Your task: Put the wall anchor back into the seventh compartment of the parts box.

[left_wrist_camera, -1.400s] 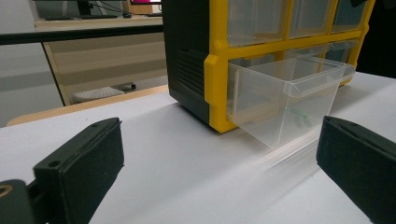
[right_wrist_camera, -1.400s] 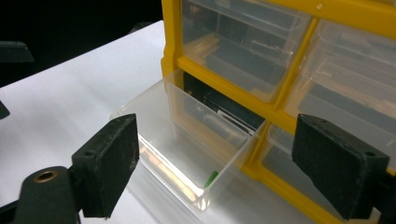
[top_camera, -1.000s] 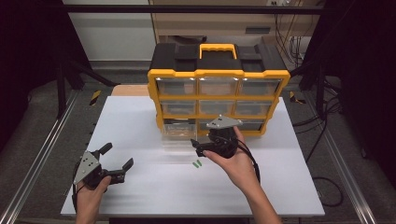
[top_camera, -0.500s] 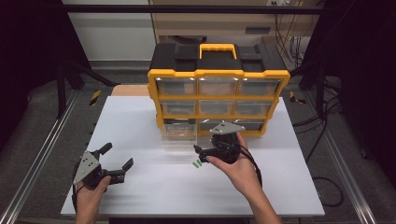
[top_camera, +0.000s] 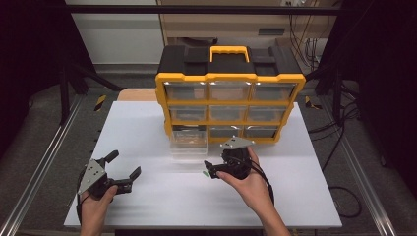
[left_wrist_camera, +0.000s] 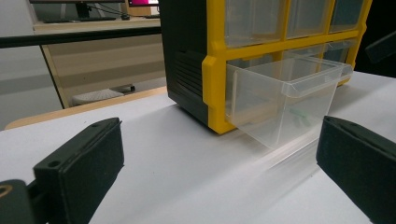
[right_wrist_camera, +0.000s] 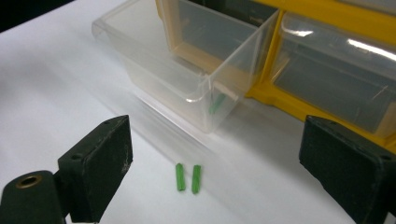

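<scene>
green sticks (right_wrist_camera: 188, 178): two, short | flat, side by side | table, near drawer (right_wrist_camera: 187, 65) | possibly plastic

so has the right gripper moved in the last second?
Yes. The right gripper has slid a little left and toward the person, away from the yellow organizer, closing on the green pieces.

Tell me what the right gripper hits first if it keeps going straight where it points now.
Probably the two small green pieces on the white table, lying between the right gripper's open jaws. Past them stands the pulled-out clear drawer. Depth is hard to judge.
</scene>
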`<state>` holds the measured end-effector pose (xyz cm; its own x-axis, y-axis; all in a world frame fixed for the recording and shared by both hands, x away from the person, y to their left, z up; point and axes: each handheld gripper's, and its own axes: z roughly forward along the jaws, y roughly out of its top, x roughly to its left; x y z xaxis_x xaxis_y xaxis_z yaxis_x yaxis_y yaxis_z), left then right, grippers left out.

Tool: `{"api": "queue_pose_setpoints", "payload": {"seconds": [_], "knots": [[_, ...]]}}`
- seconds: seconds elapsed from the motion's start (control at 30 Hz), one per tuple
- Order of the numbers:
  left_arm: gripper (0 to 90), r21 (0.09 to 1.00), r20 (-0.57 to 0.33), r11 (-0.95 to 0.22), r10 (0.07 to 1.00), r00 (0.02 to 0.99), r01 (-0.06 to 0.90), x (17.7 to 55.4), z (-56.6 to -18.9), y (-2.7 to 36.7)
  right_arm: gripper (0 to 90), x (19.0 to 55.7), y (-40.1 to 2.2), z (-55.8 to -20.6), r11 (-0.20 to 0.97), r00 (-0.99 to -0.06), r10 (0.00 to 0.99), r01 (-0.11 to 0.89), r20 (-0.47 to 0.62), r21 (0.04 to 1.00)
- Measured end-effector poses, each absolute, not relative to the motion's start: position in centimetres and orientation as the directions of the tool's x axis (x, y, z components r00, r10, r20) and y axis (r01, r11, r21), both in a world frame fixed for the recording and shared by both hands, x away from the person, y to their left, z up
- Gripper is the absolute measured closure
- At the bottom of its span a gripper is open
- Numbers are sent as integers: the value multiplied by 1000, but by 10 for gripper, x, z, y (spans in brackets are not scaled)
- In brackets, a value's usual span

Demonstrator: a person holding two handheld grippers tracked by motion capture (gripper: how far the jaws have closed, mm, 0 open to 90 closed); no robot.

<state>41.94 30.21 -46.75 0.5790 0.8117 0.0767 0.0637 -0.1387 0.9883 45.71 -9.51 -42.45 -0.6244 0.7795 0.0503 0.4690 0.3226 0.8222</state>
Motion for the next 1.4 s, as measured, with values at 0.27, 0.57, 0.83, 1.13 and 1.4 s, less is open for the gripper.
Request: {"api": "queue_pose_setpoints", "payload": {"seconds": [0.27,0.57,0.83,1.13,1.4], "knots": [[5,989,74,-135,811,581,63,419,-467,301,120,456,-92,-441,325,-617,784,503,70,801],[5,989,73,-134,808,584,61,419,-468,300,169,458,-88,-453,324,-621,778,524,93,787],[5,989,73,-133,807,586,61,419,-468,300,267,460,-82,-461,332,-628,770,543,111,771],[6,990,70,-130,809,584,62,419,-467,301,382,464,-77,-471,347,-627,771,562,113,751],[6,990,70,-130,809,583,61,419,-467,301,475,464,-77,-472,345,-627,769,570,124,746]]}}
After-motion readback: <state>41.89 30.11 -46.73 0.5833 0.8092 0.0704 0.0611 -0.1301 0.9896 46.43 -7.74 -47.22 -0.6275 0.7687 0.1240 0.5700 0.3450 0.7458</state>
